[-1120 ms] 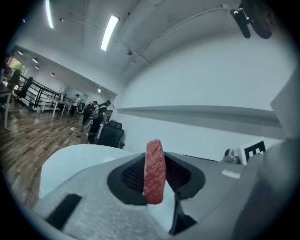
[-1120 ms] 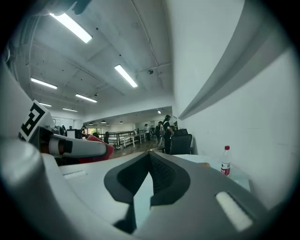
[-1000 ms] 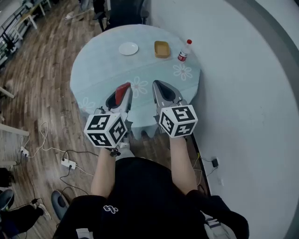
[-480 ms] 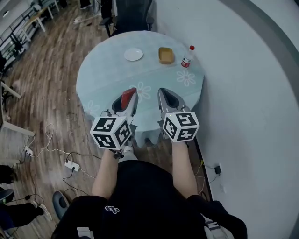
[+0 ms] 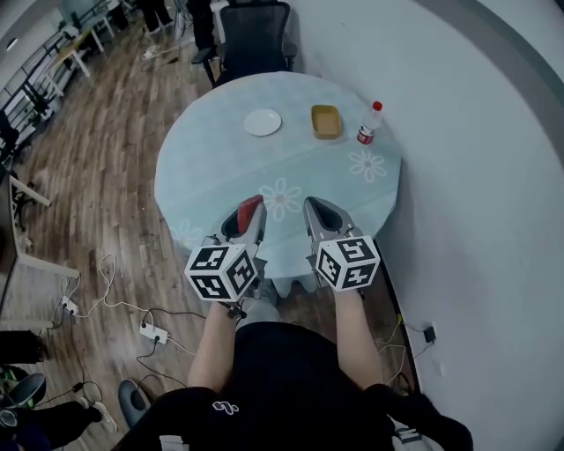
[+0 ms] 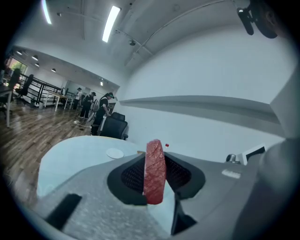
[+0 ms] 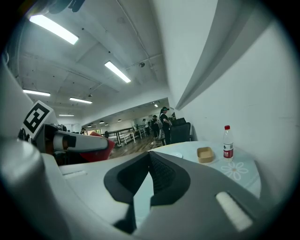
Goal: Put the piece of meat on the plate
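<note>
My left gripper (image 5: 249,214) is shut on a red slab of meat (image 5: 251,208), held on edge above the near rim of the round table (image 5: 203,167). In the left gripper view the meat (image 6: 154,171) stands upright between the pads of this gripper (image 6: 155,165). The small white plate (image 5: 263,122) lies bare on the far side of the table, well ahead of both grippers, and shows again as plate (image 6: 115,153) and plate (image 7: 176,154). My right gripper (image 5: 315,211) hovers beside the left one, shut and empty, with its tips (image 7: 150,154) meeting.
A tan tray (image 5: 326,121) and a red-capped bottle (image 5: 367,124) stand right of the plate. A black office chair (image 5: 256,26) is behind the table. A curved white wall runs along the right. Cables and a power strip (image 5: 154,333) lie on the wooden floor.
Both grippers have sunk and sit lower in the head view, with the table farther ahead of them. The meat stays clamped in the left gripper.
</note>
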Demonstrator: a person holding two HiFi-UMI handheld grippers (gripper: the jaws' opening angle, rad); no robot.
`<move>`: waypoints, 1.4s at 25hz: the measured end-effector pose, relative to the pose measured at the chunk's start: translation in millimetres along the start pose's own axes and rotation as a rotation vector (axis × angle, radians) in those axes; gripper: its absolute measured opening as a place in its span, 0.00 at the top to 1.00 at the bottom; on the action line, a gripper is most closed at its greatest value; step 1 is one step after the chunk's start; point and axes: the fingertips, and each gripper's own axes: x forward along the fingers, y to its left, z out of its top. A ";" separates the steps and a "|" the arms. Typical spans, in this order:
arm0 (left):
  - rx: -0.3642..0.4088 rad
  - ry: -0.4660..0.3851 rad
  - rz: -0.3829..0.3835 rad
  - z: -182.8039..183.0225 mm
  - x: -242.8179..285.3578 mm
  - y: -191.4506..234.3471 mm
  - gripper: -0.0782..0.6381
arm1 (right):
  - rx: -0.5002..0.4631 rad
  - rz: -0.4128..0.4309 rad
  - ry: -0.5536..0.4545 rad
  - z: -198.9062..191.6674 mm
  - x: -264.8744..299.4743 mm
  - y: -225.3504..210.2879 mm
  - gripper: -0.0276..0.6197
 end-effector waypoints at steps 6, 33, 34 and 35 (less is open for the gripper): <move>-0.036 0.056 -0.047 11.3 55.4 48.6 0.76 | 0.031 -0.073 0.050 3.4 75.5 -26.9 0.95; -0.175 0.387 -0.063 -57.7 265.5 229.1 0.76 | 0.083 -0.182 0.435 -113.3 259.7 -115.9 0.95; -0.149 0.397 -0.068 -55.9 277.0 237.6 0.76 | 0.087 -0.184 0.429 -113.5 258.8 -115.6 0.95; -0.125 0.403 -0.068 -54.0 290.5 247.0 0.76 | 0.091 -0.186 0.427 -114.1 257.0 -116.6 0.94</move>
